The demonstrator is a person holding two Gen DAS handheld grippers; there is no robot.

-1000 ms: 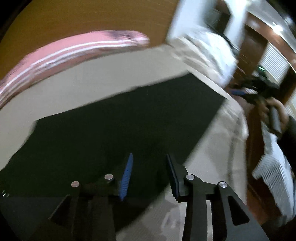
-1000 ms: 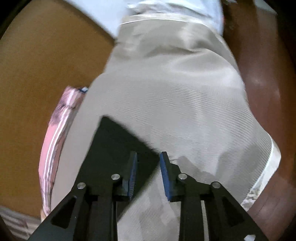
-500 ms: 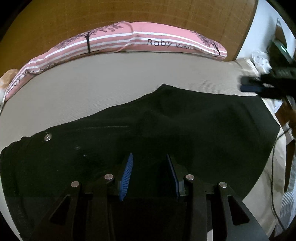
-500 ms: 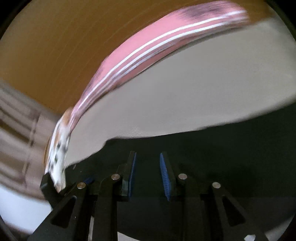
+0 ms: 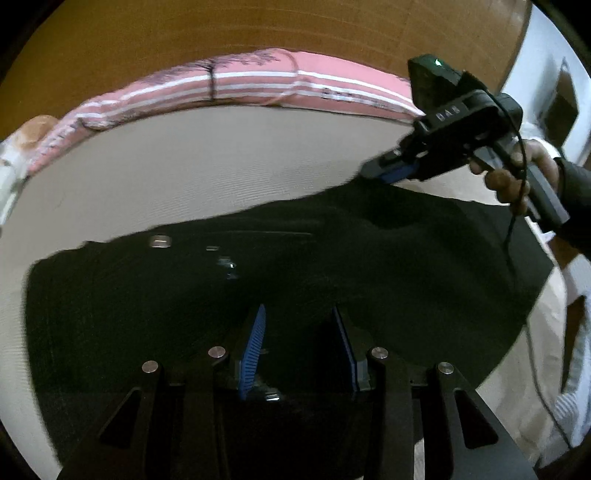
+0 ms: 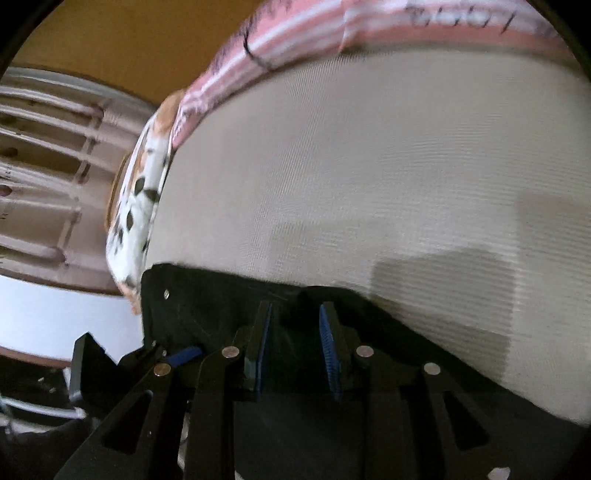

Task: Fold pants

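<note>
Black pants lie spread flat on a beige bed sheet, waist with a metal button to the left. My left gripper is open and empty, low over the pants' near edge. My right gripper shows in the left wrist view, at the pants' far edge, tips close to the cloth. In the right wrist view the right gripper is open over the pants, with nothing between its pads. The left gripper's blue pad shows at lower left there.
A pink striped bolster lies along the far edge of the bed against a wooden headboard. A spotted white pillow lies beside the waist end. A cable hangs from the right gripper over the pants.
Both grippers swung from the bed's right end over the pants. The right gripper came to the pants' far edge and the left lowered toward the near edge. Both stayed open.
</note>
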